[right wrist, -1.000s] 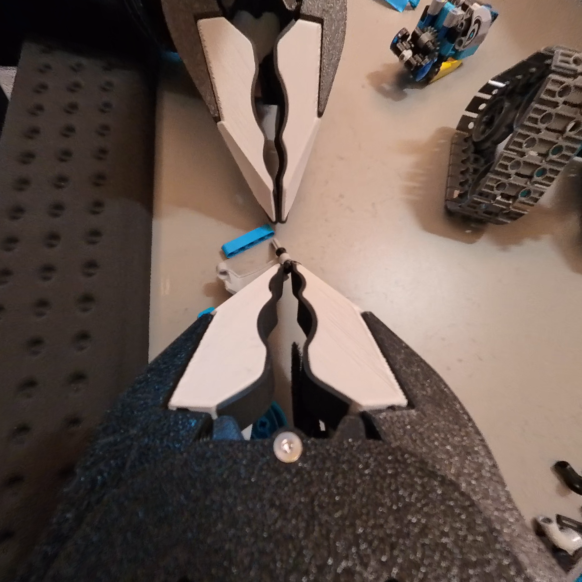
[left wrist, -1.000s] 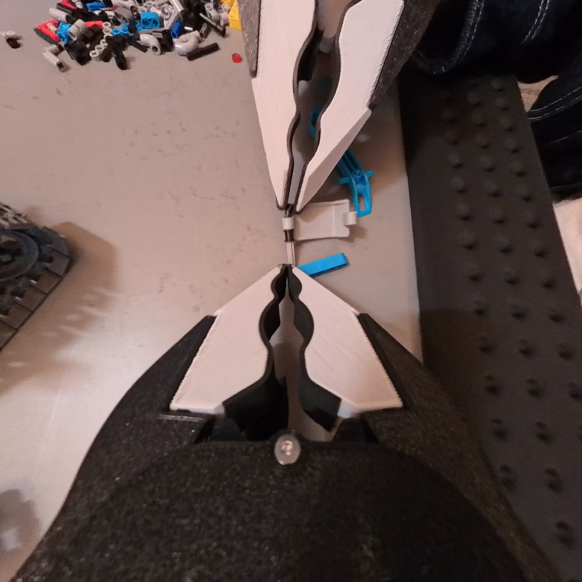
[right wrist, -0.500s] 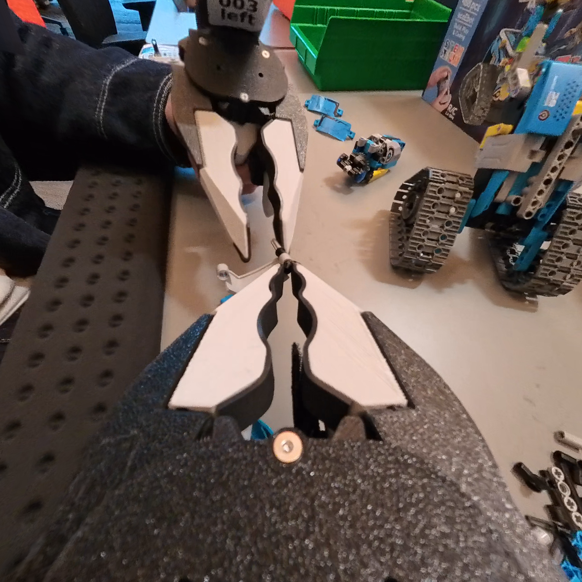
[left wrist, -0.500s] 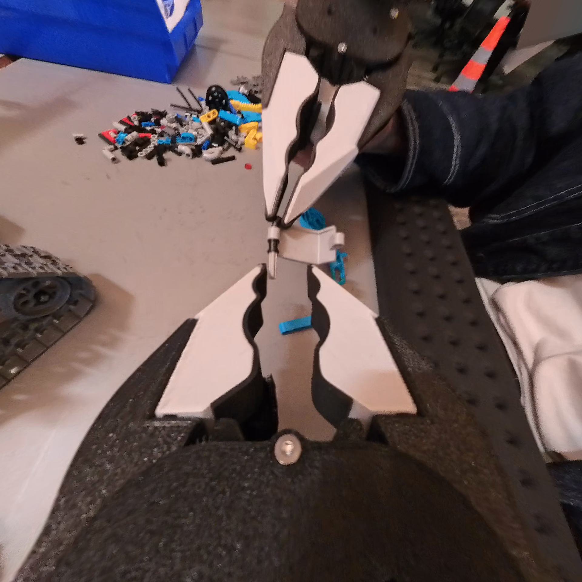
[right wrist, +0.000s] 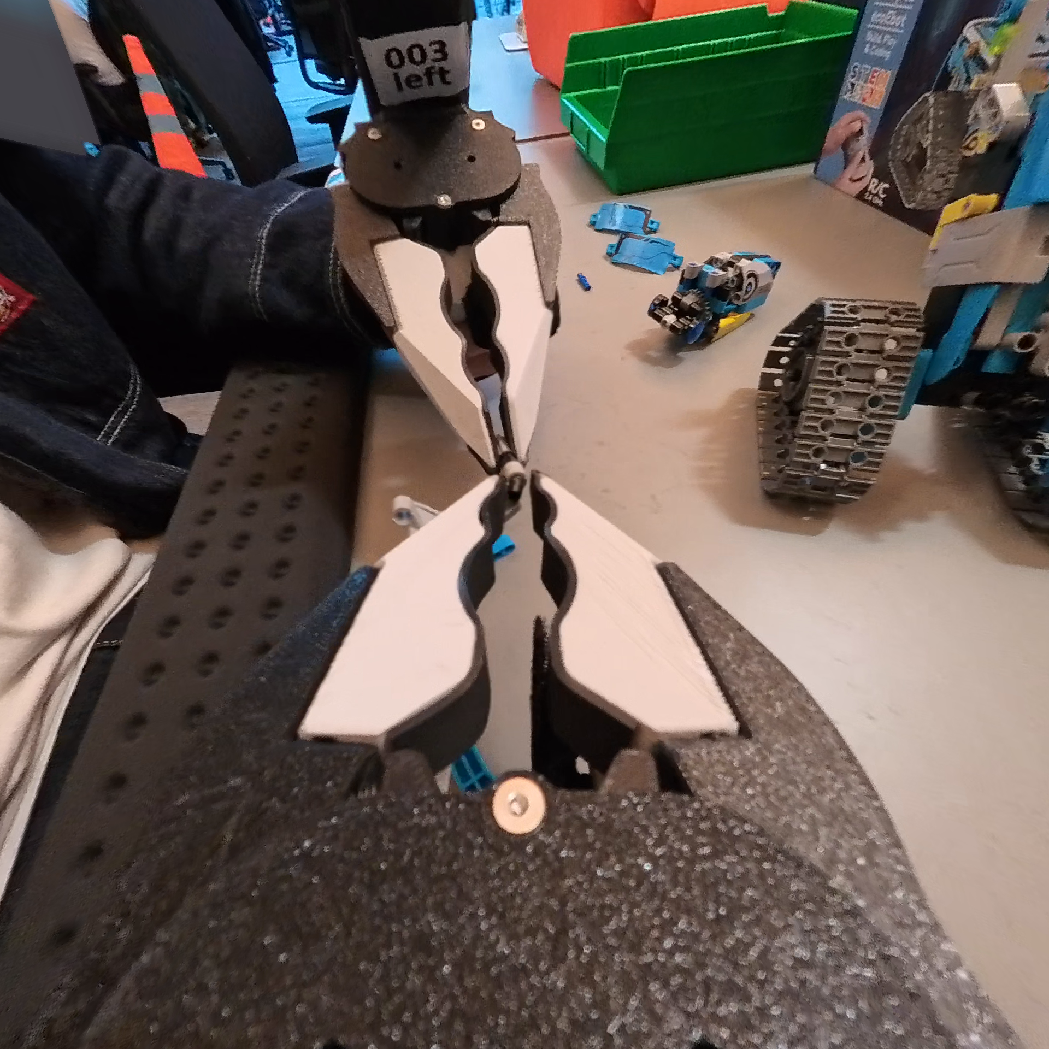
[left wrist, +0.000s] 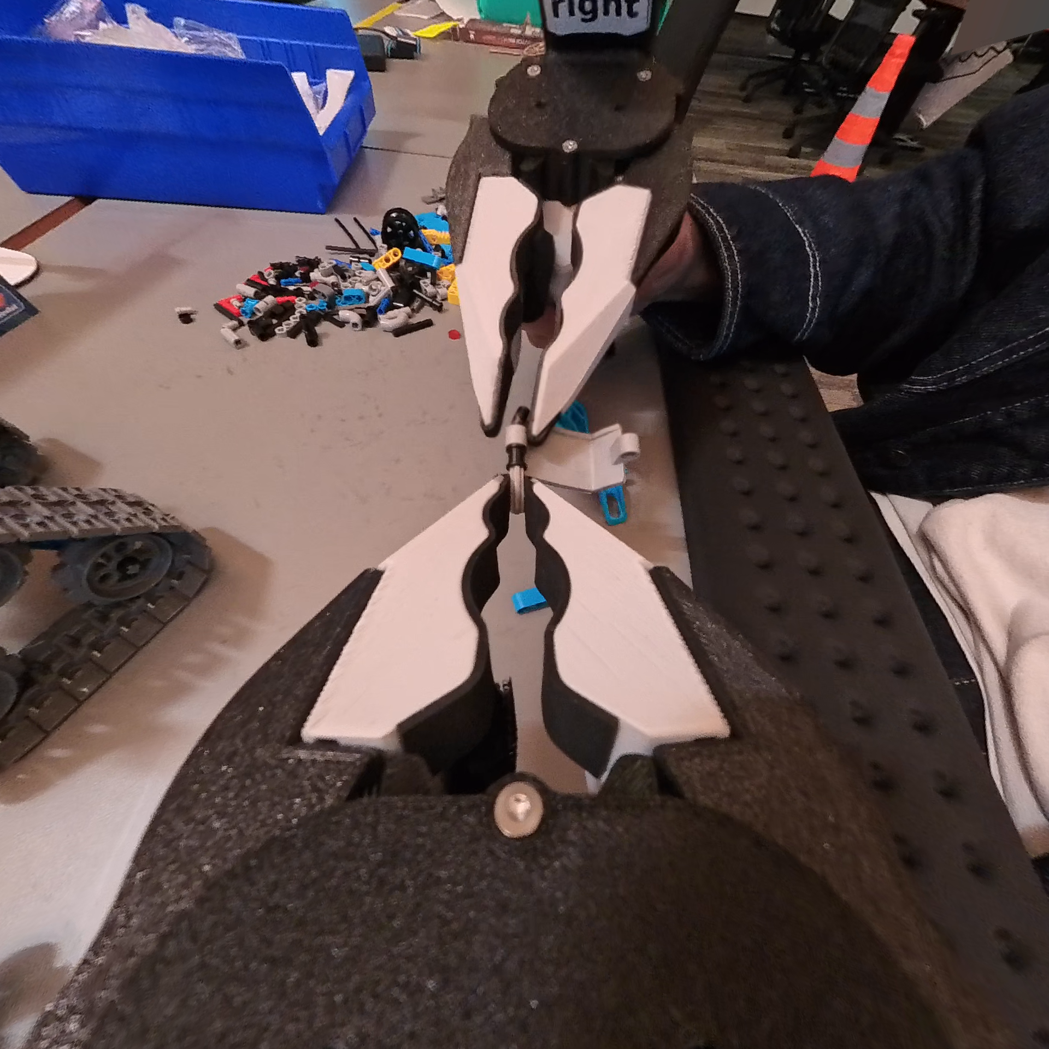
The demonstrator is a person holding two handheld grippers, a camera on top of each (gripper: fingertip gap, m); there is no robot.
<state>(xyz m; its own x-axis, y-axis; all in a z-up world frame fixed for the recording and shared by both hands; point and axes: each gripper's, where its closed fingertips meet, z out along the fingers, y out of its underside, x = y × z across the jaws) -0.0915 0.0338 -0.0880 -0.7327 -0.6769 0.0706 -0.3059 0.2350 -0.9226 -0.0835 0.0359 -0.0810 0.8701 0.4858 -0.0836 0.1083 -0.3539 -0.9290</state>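
Note:
A small axle pin (left wrist: 515,457) with a white bush and a grey end hangs in the air between my two grippers, above the grey table (left wrist: 340,454). My left gripper (left wrist: 516,485) is closed on its grey end. My right gripper (left wrist: 513,431) comes from the far side and pinches the pin at the white bush. In the right wrist view the pin (right wrist: 513,474) sits between the right gripper's (right wrist: 516,485) tips, and the left gripper (right wrist: 508,457) clamps its thin shaft. A white panel piece (left wrist: 590,465) and a blue beam (left wrist: 528,600) lie on the table below.
A black perforated mat (left wrist: 794,567) runs along the table edge under a person's denim sleeve (left wrist: 880,272). A pile of small parts (left wrist: 340,295) and a blue bin (left wrist: 170,113) lie beyond. A tracked vehicle (right wrist: 840,397), a small blue model (right wrist: 715,295) and a green bin (right wrist: 709,96) stand opposite. The tips of both grippers are at nearly the same place. The small blue model (right wrist: 715,295) is about 25 cm from both grippers' fingertips.
Both grippers rose from the table with the pin. My left gripper let go and opened half a second ago, and has closed on the pin's grey end again. The right kept hold.

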